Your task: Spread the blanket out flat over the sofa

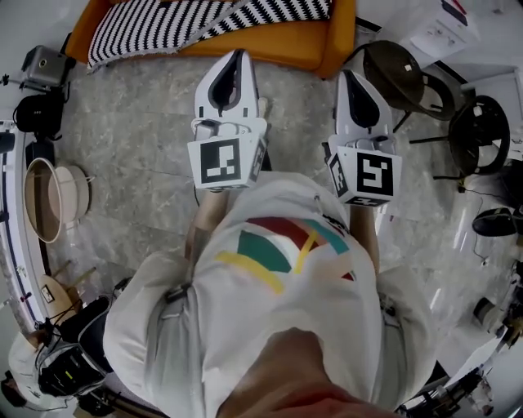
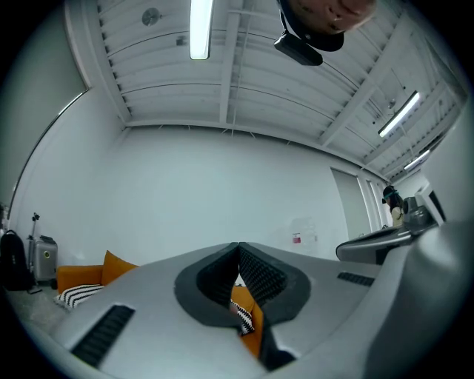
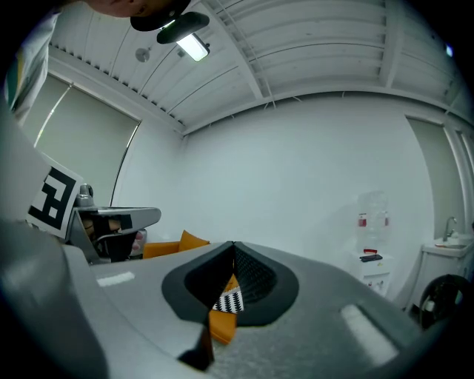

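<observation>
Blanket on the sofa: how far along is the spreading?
Done: the striped blanket lies across most of the orange sofa. In hand: nothing; the left gripper and right gripper are shut, empty, short of the sofa. Remaining: a diagonal fold near its right end.

Striped blanket (image 1: 163, 24) lies rumpled on orange sofa (image 1: 274, 45), left hand-held gripper (image 1: 238, 57) and right hand-held gripper (image 1: 350, 76) nearby.

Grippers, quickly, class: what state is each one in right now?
Left gripper: closed, holding nothing.
Right gripper: closed, holding nothing.
</observation>
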Motion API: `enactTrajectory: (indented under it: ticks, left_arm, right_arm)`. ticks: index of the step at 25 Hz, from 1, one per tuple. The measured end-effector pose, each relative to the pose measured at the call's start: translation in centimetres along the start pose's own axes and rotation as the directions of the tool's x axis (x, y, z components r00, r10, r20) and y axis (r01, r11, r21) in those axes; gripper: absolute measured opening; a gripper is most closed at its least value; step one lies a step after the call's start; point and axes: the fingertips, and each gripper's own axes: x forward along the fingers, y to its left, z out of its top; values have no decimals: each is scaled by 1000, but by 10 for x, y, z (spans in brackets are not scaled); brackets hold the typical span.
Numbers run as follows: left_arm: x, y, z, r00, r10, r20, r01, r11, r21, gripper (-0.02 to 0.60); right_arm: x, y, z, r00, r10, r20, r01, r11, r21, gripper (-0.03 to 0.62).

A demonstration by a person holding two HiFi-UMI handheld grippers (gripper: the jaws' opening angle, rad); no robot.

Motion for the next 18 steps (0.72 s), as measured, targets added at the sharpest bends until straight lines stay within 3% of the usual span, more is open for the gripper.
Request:
enactTrajectory:
  ticks: [8, 18]
  left_arm:
    - [95, 47, -9, 999, 20, 41, -18, 999, -32, 15]
    - [253, 123, -20, 999, -43, -11, 43, 998, -35, 15]
  right_arm:
    - [100, -16, -2, 1000, -3, -3, 3, 999, 38, 2]
    - [269, -39, 19, 999, -38, -1, 38, 998, 44, 2]
